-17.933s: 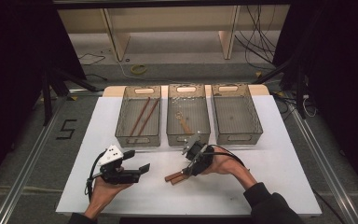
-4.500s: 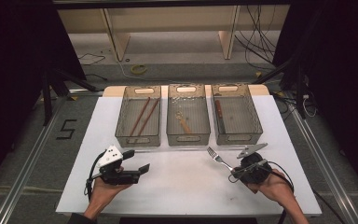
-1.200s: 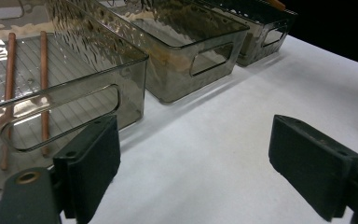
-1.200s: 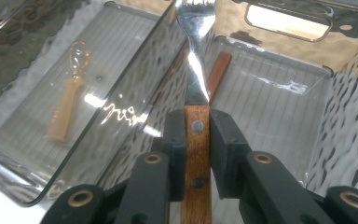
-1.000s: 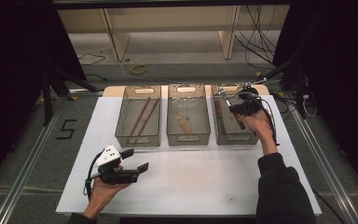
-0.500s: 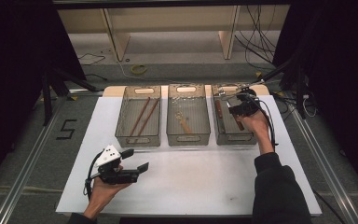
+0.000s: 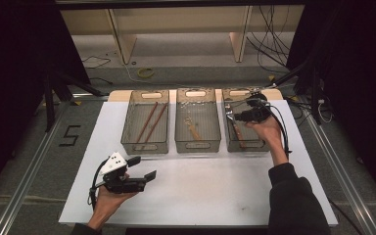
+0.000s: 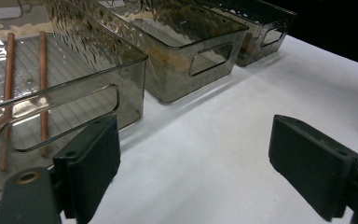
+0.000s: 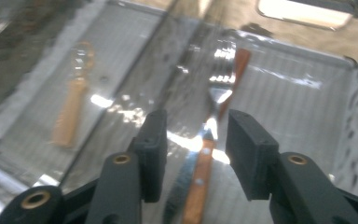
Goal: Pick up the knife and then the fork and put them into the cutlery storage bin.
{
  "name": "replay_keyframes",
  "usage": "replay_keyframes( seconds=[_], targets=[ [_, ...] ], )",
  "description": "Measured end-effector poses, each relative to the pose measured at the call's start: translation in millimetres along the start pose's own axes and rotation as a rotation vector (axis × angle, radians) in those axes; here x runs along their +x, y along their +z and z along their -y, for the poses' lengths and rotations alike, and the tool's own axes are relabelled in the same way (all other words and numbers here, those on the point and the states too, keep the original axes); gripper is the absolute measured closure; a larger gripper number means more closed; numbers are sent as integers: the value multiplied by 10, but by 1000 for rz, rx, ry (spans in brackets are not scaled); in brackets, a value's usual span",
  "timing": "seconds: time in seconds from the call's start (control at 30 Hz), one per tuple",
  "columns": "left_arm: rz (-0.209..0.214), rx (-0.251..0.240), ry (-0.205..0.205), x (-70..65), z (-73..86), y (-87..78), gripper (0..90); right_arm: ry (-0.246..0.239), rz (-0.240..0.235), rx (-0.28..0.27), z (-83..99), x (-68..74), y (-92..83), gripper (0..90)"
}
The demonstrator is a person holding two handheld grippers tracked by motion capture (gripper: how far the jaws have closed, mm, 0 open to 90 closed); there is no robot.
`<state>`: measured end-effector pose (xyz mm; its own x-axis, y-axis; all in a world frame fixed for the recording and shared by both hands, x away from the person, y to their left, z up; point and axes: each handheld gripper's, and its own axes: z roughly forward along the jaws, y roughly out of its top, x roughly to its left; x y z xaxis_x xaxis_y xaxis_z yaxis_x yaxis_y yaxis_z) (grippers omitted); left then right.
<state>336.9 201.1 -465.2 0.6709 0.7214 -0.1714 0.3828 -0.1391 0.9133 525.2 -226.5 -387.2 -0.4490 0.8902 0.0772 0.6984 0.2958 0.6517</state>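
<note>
Wood-handled fork [image 9: 204, 154] is seen lying in the right-hand bin [image 7: 262, 144], directly below the right gripper [image 9: 195, 154], between its jaws but not pinched; those jaws have just been opening. Right gripper [image 7: 239, 116] is held over that bin. Left gripper [image 7: 139, 171] is held well in front of the bin on the white tabletop [image 7: 210, 181], jaws spread, nothing between them.

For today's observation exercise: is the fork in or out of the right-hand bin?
In: the fork lies inside the right-hand bin, below the right gripper.
</note>
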Motion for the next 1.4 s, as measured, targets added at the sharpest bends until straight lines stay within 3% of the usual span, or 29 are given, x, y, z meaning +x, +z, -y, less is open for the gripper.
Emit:
replay_keyframes(
  seconds=[0.23, 0.6, 1.03, 1.4],
  targets=[
    [0, 6, 5, 0, 1, 2, 160, -50, -72, -52, 120, 157, -100, 532],
    [3, 7, 5, 2, 2, 5, 160, -59, -180, -127, 306, 379, -219, 407],
    [9, 10, -1, -1, 3, 20, 160, -80, -247, -220, 593, 612, -305, 343],
    [13, 27, -4, -1, 14, 37, 159, -99, -318, -275, 767, 705, -373, 318]
  ],
)
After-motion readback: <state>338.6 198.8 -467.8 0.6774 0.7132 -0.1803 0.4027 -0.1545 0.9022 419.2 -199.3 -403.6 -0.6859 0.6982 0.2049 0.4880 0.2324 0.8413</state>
